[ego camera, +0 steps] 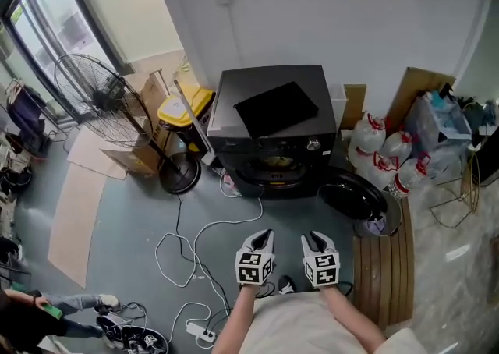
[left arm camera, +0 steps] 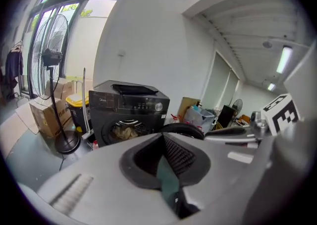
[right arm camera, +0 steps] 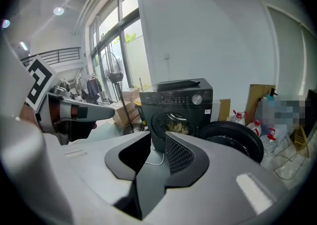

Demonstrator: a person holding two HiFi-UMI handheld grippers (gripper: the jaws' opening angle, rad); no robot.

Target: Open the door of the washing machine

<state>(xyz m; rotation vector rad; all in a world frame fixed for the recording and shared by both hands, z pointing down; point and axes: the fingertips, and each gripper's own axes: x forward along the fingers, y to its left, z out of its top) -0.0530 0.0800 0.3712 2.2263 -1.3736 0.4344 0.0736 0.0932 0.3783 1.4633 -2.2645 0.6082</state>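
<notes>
I am holding my left claw (ego camera: 262, 235) pressed together on nothing, while my right claw (ego camera: 315, 237) is standing spread, nothing between its jaws. Both are hanging side by side over the floor (ego camera: 125, 220), well apart from the washing machine (ego camera: 273, 130), which is sitting against the white wall (ego camera: 312, 9) ahead. Its round door (ego camera: 352, 195) is already hanging open to the right (the dark ring near the plastic bottles (ego camera: 380, 159)), and crumpled laundry (ego camera: 274, 162) is showing inside. A fan (ego camera: 97, 99) and a yellow-lidded bin (ego camera: 185, 111) are standing left of it; a white cable (ego camera: 195, 243) is looping across the floor.
</notes>
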